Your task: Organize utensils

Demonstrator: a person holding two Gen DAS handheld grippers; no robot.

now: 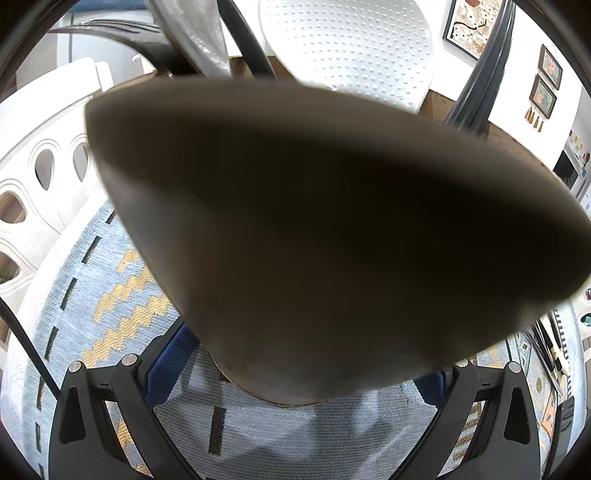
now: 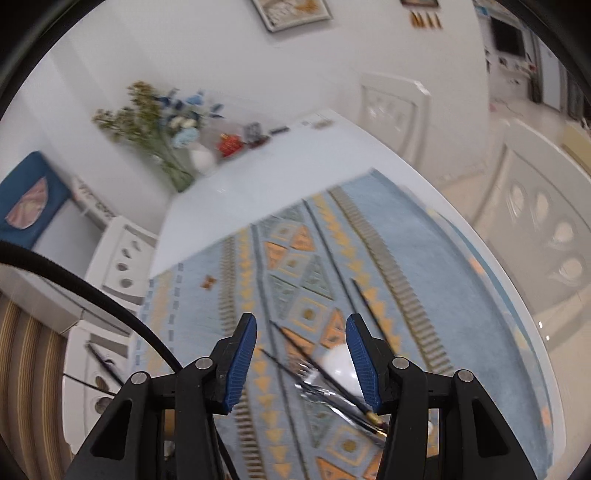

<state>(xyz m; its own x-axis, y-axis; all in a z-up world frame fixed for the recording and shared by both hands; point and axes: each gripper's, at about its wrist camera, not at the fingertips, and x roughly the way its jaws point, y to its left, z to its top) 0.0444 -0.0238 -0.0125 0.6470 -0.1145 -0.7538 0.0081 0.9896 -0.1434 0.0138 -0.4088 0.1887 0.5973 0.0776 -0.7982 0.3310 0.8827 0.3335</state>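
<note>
The right tool (image 2: 301, 328) stands about half open with nothing between its blue pads (image 2: 240, 362). It points down at the loose cutlery, which looks like an approach for the next pick. Just below it a silver fork (image 2: 317, 387), a white spoon (image 2: 343, 365) and thin black chopsticks (image 2: 295, 347) lie crossed in a small heap on the patterned cloth (image 2: 295, 258) covering the tabletop (image 2: 258, 177).

The left tool (image 1: 299, 376) grips the base of a brown holder (image 1: 314, 221) so close that it fills the view. It is probably held steady as the place to drop things. A dark fork (image 1: 122, 33), a white perforated skimmer (image 1: 351, 48) and dark handles already stand in it.
</note>
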